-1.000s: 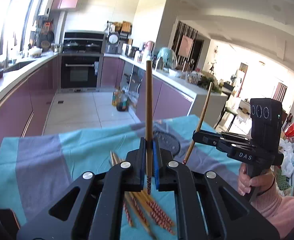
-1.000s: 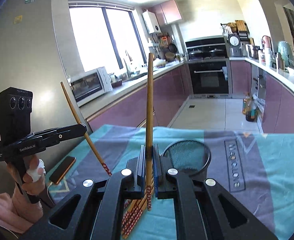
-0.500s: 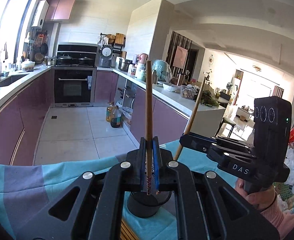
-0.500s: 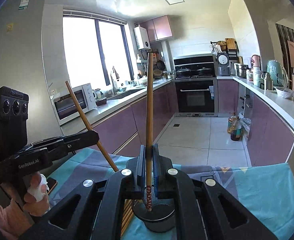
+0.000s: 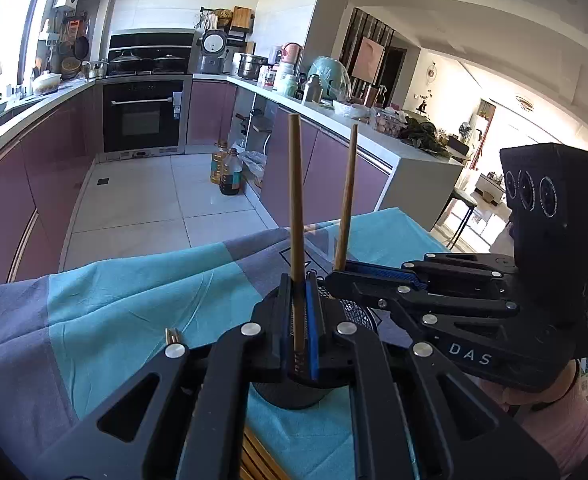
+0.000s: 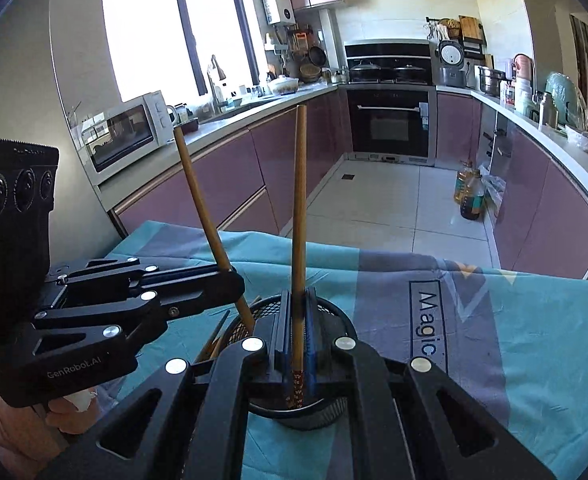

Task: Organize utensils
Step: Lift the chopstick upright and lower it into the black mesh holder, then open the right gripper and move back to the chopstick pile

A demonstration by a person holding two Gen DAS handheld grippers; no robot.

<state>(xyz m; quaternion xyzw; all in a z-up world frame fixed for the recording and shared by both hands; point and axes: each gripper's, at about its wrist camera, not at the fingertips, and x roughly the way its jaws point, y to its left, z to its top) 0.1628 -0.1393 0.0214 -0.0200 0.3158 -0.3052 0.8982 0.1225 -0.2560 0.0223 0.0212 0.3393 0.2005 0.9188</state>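
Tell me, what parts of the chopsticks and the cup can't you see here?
- Left wrist view: the black mesh holder is mostly hidden by the left gripper; its inside can't be seen.
- Right wrist view: the right gripper covers the holder's middle, so the left chopstick tip's depth is unclear.
- Chopsticks on the cloth: cut off by the gripper body and bottom edge.

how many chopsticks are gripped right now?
2. One chopstick stands near upright in the left gripper; another is pinched in the right gripper. Both hang over the black mesh holder. More lie loose on the cloth, partly hidden.
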